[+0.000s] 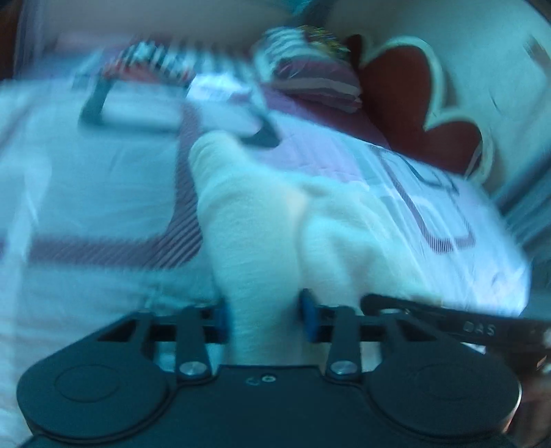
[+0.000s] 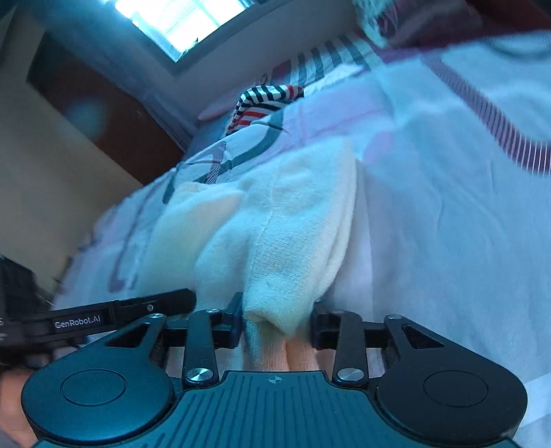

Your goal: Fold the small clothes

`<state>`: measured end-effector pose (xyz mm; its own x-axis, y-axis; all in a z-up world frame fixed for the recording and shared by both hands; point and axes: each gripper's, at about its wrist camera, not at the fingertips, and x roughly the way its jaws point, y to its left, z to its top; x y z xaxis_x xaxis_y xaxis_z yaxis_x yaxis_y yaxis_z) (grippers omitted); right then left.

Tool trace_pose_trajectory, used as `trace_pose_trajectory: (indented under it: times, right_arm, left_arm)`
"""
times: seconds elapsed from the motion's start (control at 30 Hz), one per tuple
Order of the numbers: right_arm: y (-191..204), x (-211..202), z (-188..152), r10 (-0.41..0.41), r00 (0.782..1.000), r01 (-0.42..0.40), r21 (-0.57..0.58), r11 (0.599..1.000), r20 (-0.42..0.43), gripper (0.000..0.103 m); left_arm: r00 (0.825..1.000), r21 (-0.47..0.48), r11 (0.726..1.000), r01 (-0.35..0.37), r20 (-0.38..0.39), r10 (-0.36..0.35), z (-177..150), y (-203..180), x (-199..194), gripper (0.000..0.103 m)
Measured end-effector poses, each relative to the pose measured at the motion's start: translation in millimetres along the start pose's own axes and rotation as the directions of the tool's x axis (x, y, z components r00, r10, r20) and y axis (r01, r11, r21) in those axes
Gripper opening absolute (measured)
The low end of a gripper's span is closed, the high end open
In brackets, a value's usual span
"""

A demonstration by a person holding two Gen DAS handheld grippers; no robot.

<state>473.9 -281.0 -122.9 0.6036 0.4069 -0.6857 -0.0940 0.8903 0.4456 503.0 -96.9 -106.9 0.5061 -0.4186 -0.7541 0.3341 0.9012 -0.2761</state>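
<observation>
At the bottom centre of the left wrist view, your left gripper (image 1: 263,318) has its jaws clenched on a bunched fold of a small white garment (image 1: 275,220); the cloth fills the gap between the blue pads. The right wrist view shows the same at its bottom centre: your right gripper (image 2: 277,322) is grasping a thick edge of the white garment (image 2: 275,224), which bulges out between the two jaws. In each view the other gripper's black body pokes in from the side, so your two hands are close beside each other on one edge of the cloth.

Beyond the jaws, the garment runs up the middle of both frames and lies on a bed (image 1: 86,193) with a pale cover crossed by striped maroon bands. Farther off, toward the top of the left view, a stack of striped clothes (image 1: 310,79) sits by a red heart-shaped cushion (image 1: 413,103) (that view is heavily blurred). In the right view a striped black, white and red piece (image 2: 265,101) lies at upper centre, with a window (image 2: 179,20) above.

You appear to be mid-fold, with both corners gripped. The next move likely calls for carrying this edge, both hands level together, over the far part of the garment, laying it flat, then letting go.
</observation>
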Motion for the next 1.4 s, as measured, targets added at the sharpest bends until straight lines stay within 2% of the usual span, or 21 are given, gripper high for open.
trace_pose_trajectory:
  times: [0.03,0.1,0.17,0.23,0.3,0.37,0.4,0.43,0.5,0.6,0.63,0.67,0.83,0.93,1.07,1.17,1.4]
  right_arm:
    - [16.3,-4.0,-3.3,-0.047,0.999,0.048,-0.073,0.996,0.022,0.031]
    - [32.6,-7.3,-12.0,-0.095,0.994,0.101,-0.137,0.985,0.047,0.031]
    - [29.1,1.6,-17.6,-0.125,0.992,0.127,-0.118,0.985,0.024,0.031]
    - [19.6,1.4,-15.7,-0.094,0.995,0.094,-0.046,0.994,0.017,0.031]
    - [14.8,0.7,-15.6,-0.083,0.996,0.083,-0.023,0.996,0.015,0.031]
    - [12.1,2.3,-11.8,-0.073,0.997,0.073,0.001,0.997,0.014,0.032]
    - [9.7,1.8,-9.9,-0.063,0.998,0.063,0.018,0.998,0.011,0.034]
    - [5.2,3.0,-10.7,-0.052,0.999,0.052,0.041,0.998,0.005,0.040]
    - [-4.7,6.9,-4.5,-0.014,1.000,0.015,0.107,0.994,-0.005,0.043]
    - [-8.3,7.9,-1.8,0.022,1.000,-0.022,0.132,0.991,-0.002,0.043]
    - [-5.4,8.0,-1.5,0.022,1.000,-0.023,0.115,0.993,0.003,0.036]
    - [1.0,8.3,-0.6,0.004,1.000,-0.005,0.083,0.997,0.010,0.035]
    - [46.7,4.8,-1.5,-0.134,0.990,0.138,-0.098,0.986,0.050,0.031]
    - [69.9,-0.4,0.7,-0.151,0.986,0.161,-0.159,0.974,0.072,0.031]
    - [103.8,-2.8,2.2,-0.123,0.989,0.137,-0.184,0.973,0.086,0.031]
    - [138.7,5.1,-6.2,-0.093,0.992,0.108,-0.202,0.973,0.084,0.031]
    - [226.0,47.3,-39.6,-0.007,1.000,0.014,-0.232,0.973,0.029,0.031]
  left_arm:
    - [0.999,0.062,0.998,-0.026,0.023,0.024,-1.4,-11.4,-6.5,0.032]
    - [0.998,0.127,0.990,-0.067,0.017,0.066,-3.0,-23.0,-5.8,0.032]
    - [0.995,0.128,0.987,-0.094,-0.012,0.096,-5.1,-19.8,4.8,0.035]
    - [0.996,0.107,0.991,-0.081,-0.014,0.083,-5.0,-13.9,4.4,0.037]
    - [0.995,0.098,0.991,-0.094,-0.019,0.097,-3.6,-12.4,3.3,0.049]
    - [0.997,0.095,0.992,-0.080,-0.016,0.082,-4.5,-11.1,2.9,0.070]
    - [0.998,0.089,0.994,-0.062,-0.027,0.064,-5.2,-9.8,5.4,0.071]
    - [0.998,0.080,0.996,-0.045,-0.040,0.049,-7.5,-8.6,8.2,0.067]
    - [0.999,0.061,0.998,-0.012,-0.039,0.014,-8.2,-5.8,10.0,0.055]
    - [0.999,0.083,0.996,-0.020,-0.032,0.022,-6.0,-9.4,8.4,0.040]
    - [0.999,0.092,0.995,-0.026,-0.028,0.029,-4.8,-10.9,7.7,0.035]
    - [0.999,0.101,0.994,-0.033,-0.027,0.036,-3.5,-12.3,7.3,0.033]
    - [0.998,0.158,0.986,-0.055,-0.020,0.059,0.0,-21.8,0.6,0.029]
    - [0.998,0.171,0.983,-0.060,0.001,0.060,2.5,-19.5,-13.3,0.028]
    - [0.997,0.166,0.983,-0.077,0.035,0.073,4.5,-2.0,-44.8,0.028]
    - [0.993,0.192,0.974,-0.117,0.048,0.110,0.2,18.9,-70.6,0.028]
    - [0.981,0.160,0.968,-0.193,0.020,0.193,-25.4,98.3,-119.6,0.029]
